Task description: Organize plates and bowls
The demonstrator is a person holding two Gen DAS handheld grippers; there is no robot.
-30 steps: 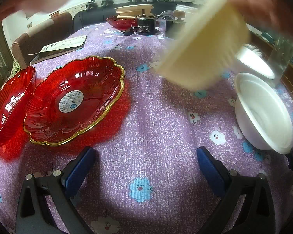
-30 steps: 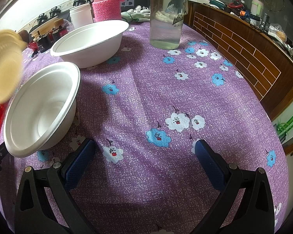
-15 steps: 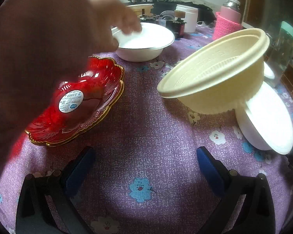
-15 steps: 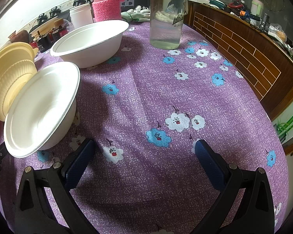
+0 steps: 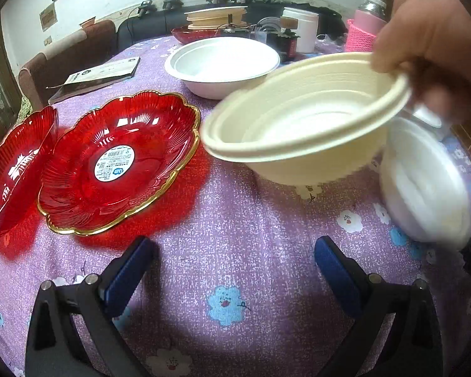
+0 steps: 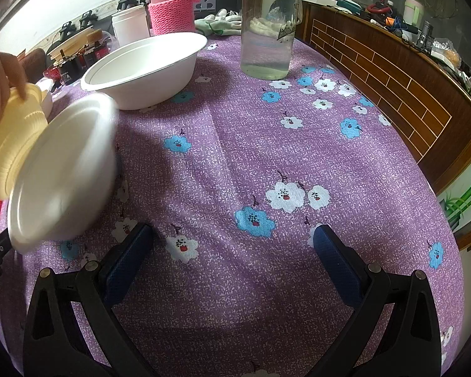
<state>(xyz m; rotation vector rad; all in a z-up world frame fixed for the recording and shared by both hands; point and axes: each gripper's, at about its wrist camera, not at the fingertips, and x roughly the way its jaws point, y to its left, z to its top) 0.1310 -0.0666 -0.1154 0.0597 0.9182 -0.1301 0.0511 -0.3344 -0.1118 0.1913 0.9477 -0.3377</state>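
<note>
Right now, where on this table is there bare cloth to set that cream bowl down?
Open cloth lies ahead of the right gripper, between the tilted white bowl and the wooden cabinet. A smaller patch sits ahead of the left gripper, between the red plate and the cream bowl. The far edge, around the water bottle, is crowded.

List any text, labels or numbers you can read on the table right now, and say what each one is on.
No text can be read for certain.
Round sticker on the red glass plate: printed lines and a blue logo, too small to read.
Booklet on the tablecloth: white print on the cover, too blurred to read.
Black box behind the white bowl: white lettering, too small to read.
Clear bottle: a dark graphic, no readable words.
</note>
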